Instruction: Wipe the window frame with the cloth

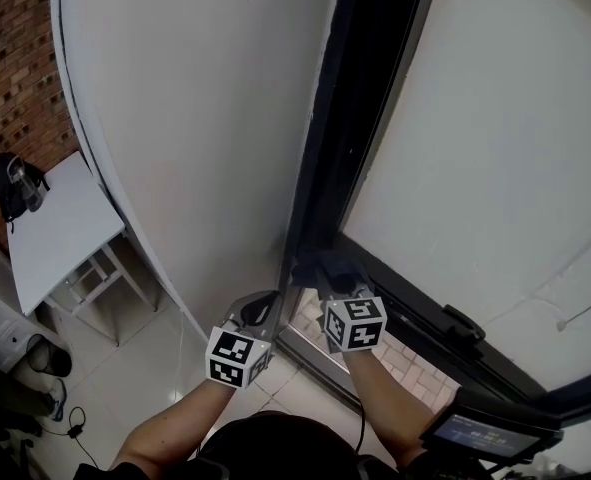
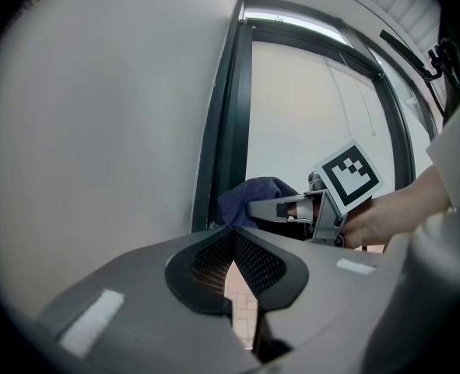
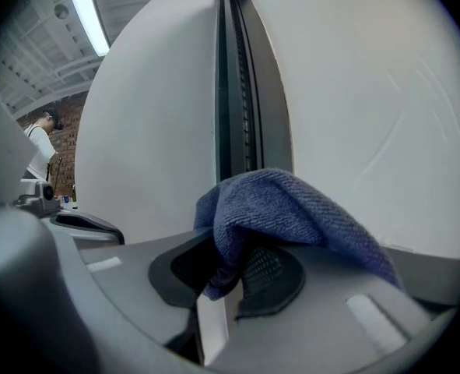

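A dark window frame (image 1: 327, 128) runs up between a white wall (image 1: 205, 118) and a pale pane. My right gripper (image 1: 327, 276) is shut on a blue-grey cloth (image 3: 292, 209), which drapes over its fingers and presses against the frame's upright (image 3: 241, 92) near the bottom corner. In the head view the cloth (image 1: 315, 268) is a dark lump at the foot of the frame. The left gripper (image 1: 262, 313) hovers just left of the right one, next to the wall. Its jaws meet at the tips (image 2: 233, 236) with nothing between them. From the left gripper view, the cloth (image 2: 254, 193) and the right gripper (image 2: 288, 209) show ahead.
A black handle (image 1: 465, 323) sits on the lower frame rail at right. A device with a lit screen (image 1: 485, 433) is at the bottom right. A white table (image 1: 60, 228) with a black bag (image 1: 10, 183) stands left by a brick wall. A person (image 3: 39, 142) stands far left.
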{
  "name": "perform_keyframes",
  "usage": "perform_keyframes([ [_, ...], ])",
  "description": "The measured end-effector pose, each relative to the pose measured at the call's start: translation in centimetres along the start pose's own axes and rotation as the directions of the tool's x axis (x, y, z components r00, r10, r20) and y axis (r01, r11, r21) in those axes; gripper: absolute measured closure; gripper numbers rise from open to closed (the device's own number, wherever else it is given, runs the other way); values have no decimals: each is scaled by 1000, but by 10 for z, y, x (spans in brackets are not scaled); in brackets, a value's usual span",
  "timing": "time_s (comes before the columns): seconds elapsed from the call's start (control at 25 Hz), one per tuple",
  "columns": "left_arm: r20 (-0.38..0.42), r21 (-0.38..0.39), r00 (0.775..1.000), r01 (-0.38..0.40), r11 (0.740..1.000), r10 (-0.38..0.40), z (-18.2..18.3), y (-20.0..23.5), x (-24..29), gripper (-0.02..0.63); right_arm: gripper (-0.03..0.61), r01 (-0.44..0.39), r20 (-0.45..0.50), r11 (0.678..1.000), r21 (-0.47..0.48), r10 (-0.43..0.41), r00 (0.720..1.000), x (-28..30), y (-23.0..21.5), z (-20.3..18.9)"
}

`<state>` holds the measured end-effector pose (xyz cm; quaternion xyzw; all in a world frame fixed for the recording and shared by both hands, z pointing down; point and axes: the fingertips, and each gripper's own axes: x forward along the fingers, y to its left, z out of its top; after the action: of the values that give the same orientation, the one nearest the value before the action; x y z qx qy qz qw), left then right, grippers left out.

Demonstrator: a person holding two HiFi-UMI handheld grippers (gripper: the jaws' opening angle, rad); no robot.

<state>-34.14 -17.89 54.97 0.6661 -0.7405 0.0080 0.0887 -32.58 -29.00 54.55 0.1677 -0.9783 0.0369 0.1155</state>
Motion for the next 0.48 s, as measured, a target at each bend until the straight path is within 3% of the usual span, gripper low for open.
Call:
perform_keyframes([
  [0.16, 24, 9, 999, 39, 999, -40, 13, -6, 10, 620, 511, 18, 36, 1000, 1, -18, 999, -20, -6, 12],
  [0.48, 70, 42, 986, 146, 988, -148, 50, -49, 29, 620, 511, 148, 121, 989, 29, -150, 981, -101, -40, 38],
])
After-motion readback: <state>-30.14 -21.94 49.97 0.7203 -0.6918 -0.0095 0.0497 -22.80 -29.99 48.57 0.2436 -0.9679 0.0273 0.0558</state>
